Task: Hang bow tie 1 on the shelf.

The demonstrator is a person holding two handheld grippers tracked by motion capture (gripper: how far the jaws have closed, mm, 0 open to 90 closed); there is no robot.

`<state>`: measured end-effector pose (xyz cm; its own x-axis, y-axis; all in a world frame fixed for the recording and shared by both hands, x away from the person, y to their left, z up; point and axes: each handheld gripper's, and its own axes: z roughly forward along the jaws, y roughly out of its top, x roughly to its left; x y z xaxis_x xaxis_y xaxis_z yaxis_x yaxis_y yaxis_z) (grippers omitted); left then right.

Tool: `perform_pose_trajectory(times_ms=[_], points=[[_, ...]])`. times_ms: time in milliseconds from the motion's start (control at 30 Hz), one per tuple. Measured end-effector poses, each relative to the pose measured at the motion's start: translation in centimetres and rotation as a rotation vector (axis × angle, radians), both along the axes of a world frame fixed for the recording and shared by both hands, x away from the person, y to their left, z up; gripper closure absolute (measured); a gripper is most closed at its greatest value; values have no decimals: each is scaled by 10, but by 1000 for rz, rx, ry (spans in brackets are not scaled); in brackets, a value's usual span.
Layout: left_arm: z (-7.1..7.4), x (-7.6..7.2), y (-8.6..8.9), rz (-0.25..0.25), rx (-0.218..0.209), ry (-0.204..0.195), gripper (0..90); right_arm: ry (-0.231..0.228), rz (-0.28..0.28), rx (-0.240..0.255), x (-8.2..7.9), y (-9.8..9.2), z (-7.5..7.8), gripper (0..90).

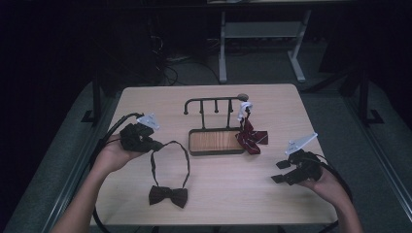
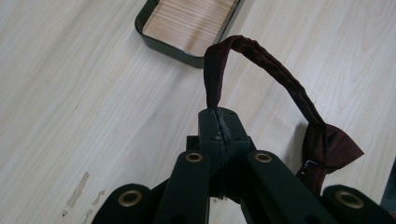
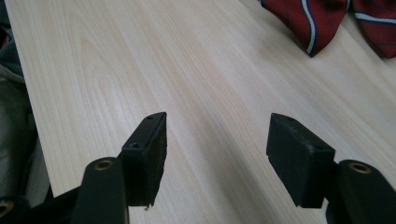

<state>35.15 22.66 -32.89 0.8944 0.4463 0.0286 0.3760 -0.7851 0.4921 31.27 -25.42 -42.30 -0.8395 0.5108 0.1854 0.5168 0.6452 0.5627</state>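
From the high view, a pale wood surface [image 1: 218,194] stands in a dark room with a grey floor; a dark bow tie [image 1: 168,195] lies near the front edge, bow widthwise, its strap looping back to the left gripper [image 1: 145,144]. In the left gripper view the jaws are clamped on that strap [image 2: 261,58], beside a wood-lined tray [image 2: 187,23]. In the right gripper view the right gripper [image 3: 217,154] has its jaws apart above bare wood, a striped red tie [image 3: 322,18] farther off.

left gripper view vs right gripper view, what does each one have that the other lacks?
Left gripper view: the left gripper, jaws shut on the strap of the dark maroon bow tie, plus a corner of the wood-lined tray. Right gripper view: the right gripper, jaws apart with nothing between them, and the red striped tie at the top edge. Both: the light wooden table.
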Motion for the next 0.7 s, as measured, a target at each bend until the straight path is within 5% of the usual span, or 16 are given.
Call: perform_pose_trajectory(times_ms=[700], points=[[31, -4, -4, -61, -25, -2, 900, -12, -1, 6, 0, -1, 4, 384]])
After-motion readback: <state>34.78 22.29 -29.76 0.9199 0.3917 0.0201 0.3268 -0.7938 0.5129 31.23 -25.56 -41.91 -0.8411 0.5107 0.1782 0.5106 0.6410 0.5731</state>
